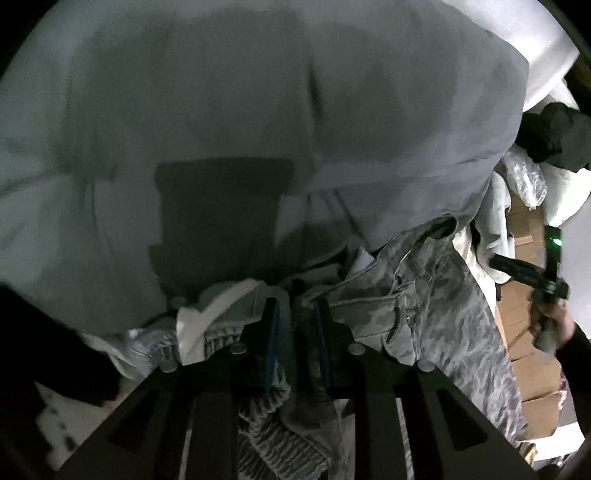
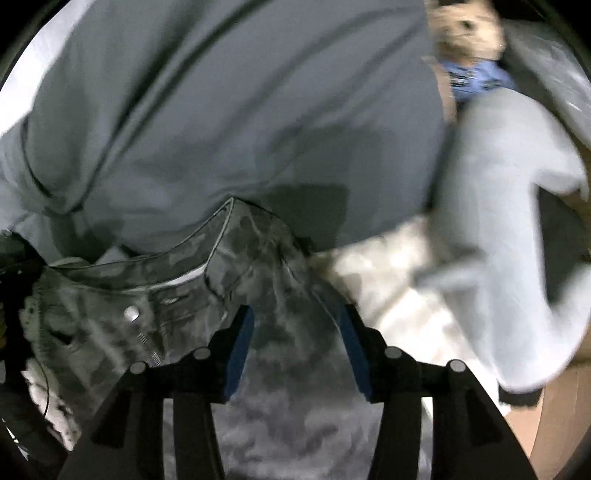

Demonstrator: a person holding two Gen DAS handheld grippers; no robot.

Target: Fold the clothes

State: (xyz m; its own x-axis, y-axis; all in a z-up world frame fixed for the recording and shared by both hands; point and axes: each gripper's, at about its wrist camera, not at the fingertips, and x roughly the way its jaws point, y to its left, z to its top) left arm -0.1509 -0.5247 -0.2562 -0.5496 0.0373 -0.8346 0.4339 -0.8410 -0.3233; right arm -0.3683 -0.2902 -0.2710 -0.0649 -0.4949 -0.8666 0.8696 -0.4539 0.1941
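Grey camouflage jeans lie crumpled on a large grey sheet. My left gripper is shut on the jeans' waistband edge, with fabric pinched between its blue pads. In the right wrist view the jeans show their metal button and zipper. My right gripper is open, with its jaws wide apart just above the jeans' fabric. The right gripper, held in a hand, also shows in the left wrist view at the far right.
A light grey garment hangs at the right in the right wrist view. A plush toy with a blue scarf sits behind it. Cardboard boxes, plastic wrap and a dark garment lie at the right.
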